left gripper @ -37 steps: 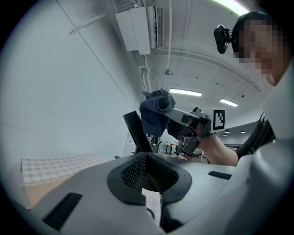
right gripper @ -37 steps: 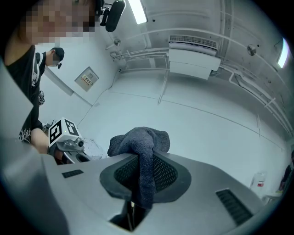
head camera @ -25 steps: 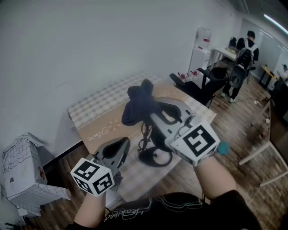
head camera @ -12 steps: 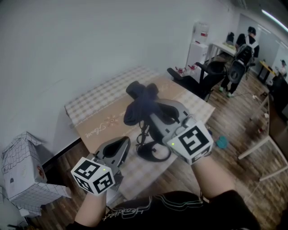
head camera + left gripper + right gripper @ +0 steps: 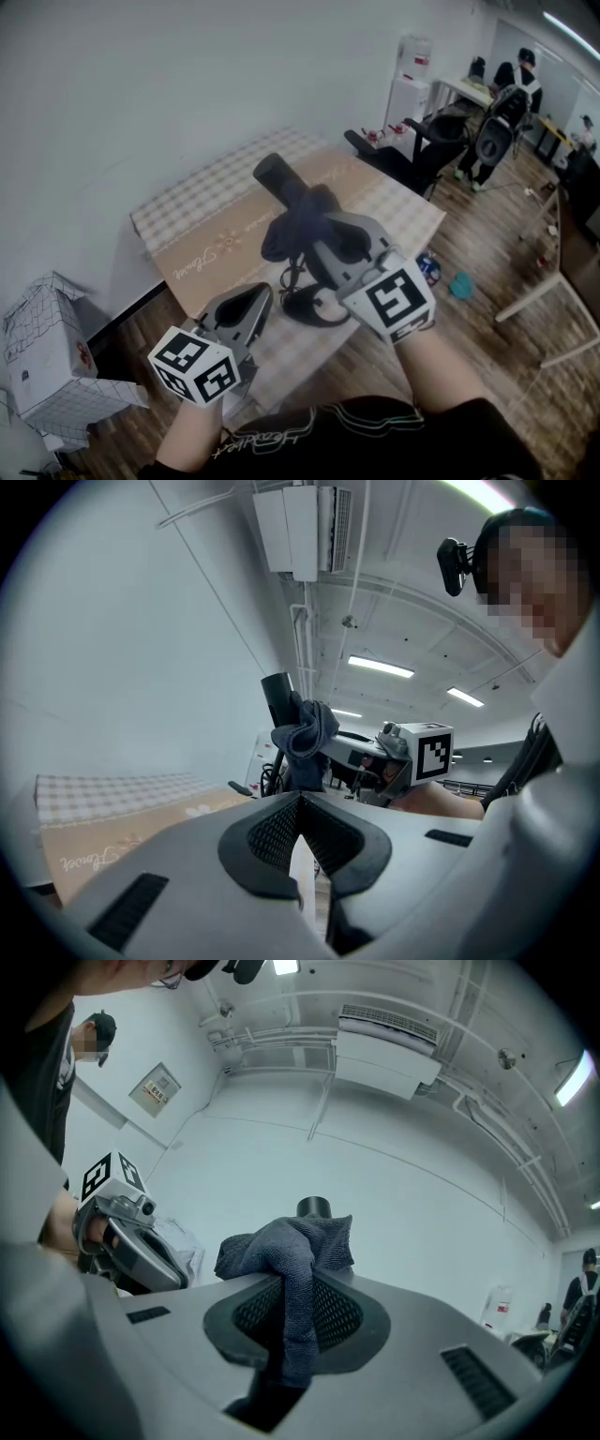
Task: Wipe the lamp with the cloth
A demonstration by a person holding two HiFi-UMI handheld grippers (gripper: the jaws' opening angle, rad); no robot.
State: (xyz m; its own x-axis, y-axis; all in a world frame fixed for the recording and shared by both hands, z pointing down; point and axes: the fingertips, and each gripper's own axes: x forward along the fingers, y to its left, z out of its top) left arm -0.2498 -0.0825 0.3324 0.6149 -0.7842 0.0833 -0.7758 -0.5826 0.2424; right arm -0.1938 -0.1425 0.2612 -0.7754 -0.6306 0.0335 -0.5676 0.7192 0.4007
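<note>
Head view, entry 1.
Obs. R: right gripper [image 5: 307, 234] at centre frame, jaws clamped on a dark blue-grey towelling cloth [image 5: 292, 223]. The cloth is bunched against the black desk lamp with cylindrical head [image 5: 275, 175], just under that head. The lamp stands on the checked-cloth table [image 5: 178, 211].
Obs. L: Agreed; left gripper [image 5: 251, 302] at lower left, jaws pressed together on nothing, apart from the lamp.
Obs. R: Handling?
Obs. L: The cloth is soft and limp, easily held by a fold. The lamp looks light and top-heavy on its round base [image 5: 309, 307], so it is likely to tip or swivel under wiping. I'd steady it low on the stem with the idle claw.
Obs. R: Obstacles: the coiled black cord [image 5: 298, 274] beside the base could snag. Black office chair [image 5: 412, 155] upper right and white cardboard box [image 5: 42, 352] lower left are both well apart.
</note>
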